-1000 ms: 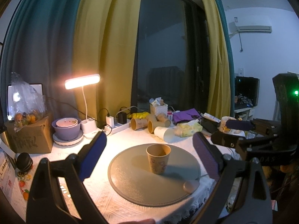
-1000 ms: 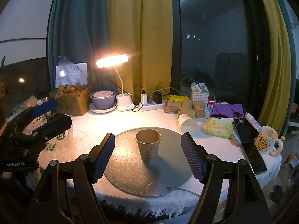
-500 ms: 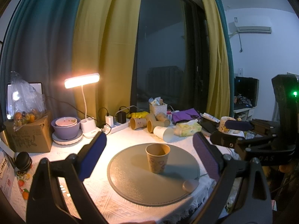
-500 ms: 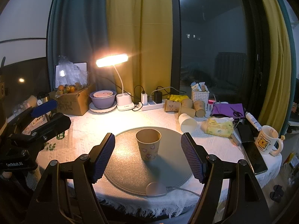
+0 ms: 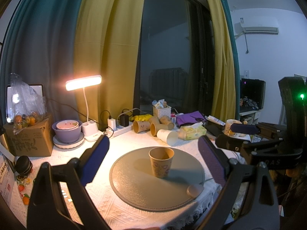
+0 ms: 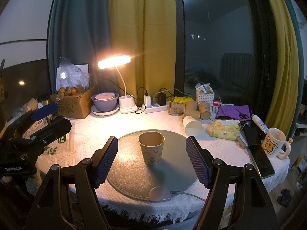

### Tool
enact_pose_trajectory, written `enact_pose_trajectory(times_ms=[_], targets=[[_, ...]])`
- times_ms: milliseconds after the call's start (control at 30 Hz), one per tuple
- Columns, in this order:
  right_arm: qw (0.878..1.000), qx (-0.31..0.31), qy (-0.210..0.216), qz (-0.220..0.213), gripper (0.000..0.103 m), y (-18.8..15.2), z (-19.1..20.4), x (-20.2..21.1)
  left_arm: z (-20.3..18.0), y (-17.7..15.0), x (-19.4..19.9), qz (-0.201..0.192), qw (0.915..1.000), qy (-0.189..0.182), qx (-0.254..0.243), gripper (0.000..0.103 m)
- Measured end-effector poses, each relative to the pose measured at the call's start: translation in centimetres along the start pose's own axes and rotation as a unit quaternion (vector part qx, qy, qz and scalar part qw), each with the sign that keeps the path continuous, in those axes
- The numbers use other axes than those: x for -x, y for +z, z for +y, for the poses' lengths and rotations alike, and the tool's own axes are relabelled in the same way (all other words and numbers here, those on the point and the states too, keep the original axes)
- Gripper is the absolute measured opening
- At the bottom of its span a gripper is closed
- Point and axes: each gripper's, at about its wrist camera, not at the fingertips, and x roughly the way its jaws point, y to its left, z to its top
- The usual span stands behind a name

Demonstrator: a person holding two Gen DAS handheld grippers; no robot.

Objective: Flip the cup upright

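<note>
A brown paper cup [image 5: 161, 162] with a printed pattern stands upright, mouth up, on a round grey mat [image 5: 134, 182]; it also shows in the right wrist view [image 6: 151, 147] on the mat [image 6: 130, 176]. My left gripper [image 5: 153, 161] is open and empty, held back from the cup at the near side of the table. My right gripper [image 6: 152, 161] is open and empty, also short of the cup. Each gripper shows in the other's view: the right one [image 5: 243, 134] at the right, the left one [image 6: 46, 118] at the left.
Several paper cups [image 6: 189, 110] lie on their sides behind the mat. A lit desk lamp [image 6: 125, 103], purple bowl [image 6: 104, 101], cardboard box [image 6: 74, 104], power strip [image 6: 153, 107], tissue pack [image 6: 225, 129], mug [image 6: 273, 145] and phone [image 6: 262, 160] crowd the table's back and right.
The left wrist view has shifted very slightly; the cup stays upright on the mat and both grippers stay open.
</note>
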Motion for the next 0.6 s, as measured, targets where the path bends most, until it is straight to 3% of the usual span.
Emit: enact_pose_trajectory(times_ms=[600], targets=[[1.000, -0.001, 0.001, 0.000, 0.076, 0.02, -0.16, -0.01, -0.25, -0.03, 0.00, 0.000, 1.0000, 0.000, 0.000, 0.094]])
